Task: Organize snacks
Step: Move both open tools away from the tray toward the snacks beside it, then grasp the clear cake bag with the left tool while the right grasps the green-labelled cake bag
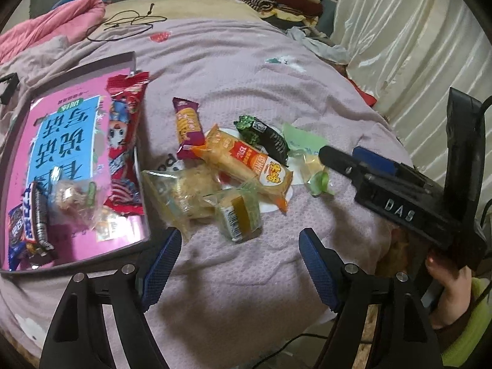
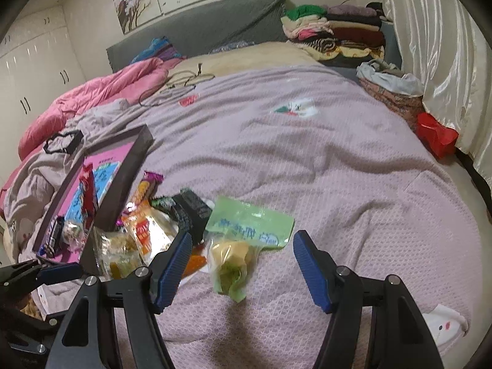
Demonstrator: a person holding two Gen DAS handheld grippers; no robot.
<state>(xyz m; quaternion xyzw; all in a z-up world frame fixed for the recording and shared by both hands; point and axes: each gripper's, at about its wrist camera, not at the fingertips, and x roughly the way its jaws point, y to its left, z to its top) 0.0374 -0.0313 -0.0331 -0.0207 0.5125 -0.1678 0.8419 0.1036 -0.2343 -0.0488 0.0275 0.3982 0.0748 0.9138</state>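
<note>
A few snacks already lie in the pink tray (image 1: 129, 61) at the bed's left edge, the loose pile (image 1: 233, 166) mid-bed remains, and both the left gripper (image 1: 240, 264) and right gripper (image 2: 243, 264) have jaws spread, empty.

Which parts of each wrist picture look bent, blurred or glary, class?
Left wrist view: fisheye bends the tray edges, glare whitens its pink floor, black vignette fills the corners. Right wrist view: the green packet between the open right gripper fingers is smeared, the curtain shines, the bedspread bulges.
</note>
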